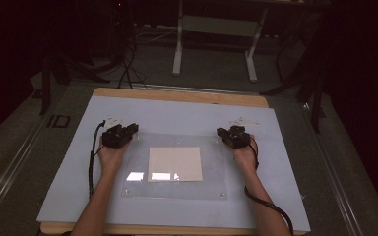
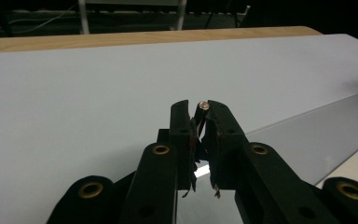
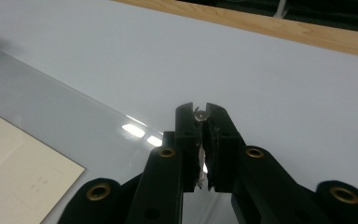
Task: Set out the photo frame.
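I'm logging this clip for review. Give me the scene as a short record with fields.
surface: pale blue mat on a wooden table
work: clear panel with a cream sheet under it
left gripper: shut on the screw at the panel's far left corner
right gripper: shut on the far right screw
near corners: untouched

The room is dim, its edges falling to black. A grey carpeted floor (image 1: 211, 73) surrounds the wooden surface (image 1: 177, 96) (pale blue sheet over it). Beyond stands a white frame (image 1: 216, 29) on 2 legs, with dark cables (image 1: 128, 64) trailing across the floor nearby.
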A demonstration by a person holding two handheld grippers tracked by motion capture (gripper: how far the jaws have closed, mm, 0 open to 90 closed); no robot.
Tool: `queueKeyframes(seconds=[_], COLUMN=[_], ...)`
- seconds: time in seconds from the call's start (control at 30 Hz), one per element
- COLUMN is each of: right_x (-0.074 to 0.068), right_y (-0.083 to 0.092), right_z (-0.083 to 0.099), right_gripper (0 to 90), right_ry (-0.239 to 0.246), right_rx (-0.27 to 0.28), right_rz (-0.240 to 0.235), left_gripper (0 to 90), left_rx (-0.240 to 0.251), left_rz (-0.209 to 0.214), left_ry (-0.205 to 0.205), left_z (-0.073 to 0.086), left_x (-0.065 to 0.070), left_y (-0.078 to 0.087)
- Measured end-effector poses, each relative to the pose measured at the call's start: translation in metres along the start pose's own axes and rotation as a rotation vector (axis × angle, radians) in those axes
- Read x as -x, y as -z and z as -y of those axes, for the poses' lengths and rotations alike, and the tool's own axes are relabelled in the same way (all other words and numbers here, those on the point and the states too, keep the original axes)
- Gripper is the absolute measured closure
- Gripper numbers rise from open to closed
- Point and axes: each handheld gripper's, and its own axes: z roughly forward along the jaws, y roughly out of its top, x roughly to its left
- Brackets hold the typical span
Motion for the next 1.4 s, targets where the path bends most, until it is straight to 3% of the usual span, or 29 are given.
queueKeyframes(seconds=[0.13,0.27,0.4,0.53,0.67,0.83,0.97,1.1,1.23,1.4], right_x=[0.001,0.004,0.006,0.010,0.014,0.020,0.021,0.021,0.024,0.028], right_y=[0.000,-0.001,-0.002,-0.004,-0.008,-0.012,-0.015,-0.018,-0.021,-0.024], right_z=[-0.002,-0.006,-0.010,-0.012,-0.014,-0.016,-0.019,-0.022,-0.023,-0.024], right_gripper=[84.6,84.1,84.0,84.0,84.1,84.3,84.8,85.4,85.4,85.3], right_ry=[-0.017,-0.050,-0.065,-0.086,-0.122,-0.163,-0.167,-0.167,-0.185,-0.212], right_rx=[-0.018,-0.048,-0.077,-0.090,-0.094,-0.095,-0.104,-0.115,-0.119,-0.118], right_rz=[-0.001,-0.028,-0.041,-0.058,-0.071,-0.090,-0.088,-0.070,-0.081,-0.091], left_gripper=[83.4,82.3,82.3,82.3,82.9,84.3,84.4,85.2,85.2,85.5], left_rx=[-0.016,-0.023,-0.038,-0.050,-0.057,-0.083,-0.080,-0.111,-0.122,-0.161], left_rz=[-0.010,0.074,0.080,0.099,0.119,0.103,0.101,0.072,0.085,0.074], left_ry=[-0.016,0.041,0.035,0.058,0.106,0.095,0.128,0.117,0.156,0.170], left_z=[-0.002,-0.002,-0.004,-0.006,-0.008,-0.014,-0.014,-0.020,-0.022,-0.028], left_x=[0.001,-0.012,-0.013,-0.017,-0.021,-0.021,-0.023,-0.021,-0.025,-0.025], left_y=[0.000,-0.001,-0.002,-0.006,-0.013,-0.018,-0.022,-0.026,-0.031,-0.035])
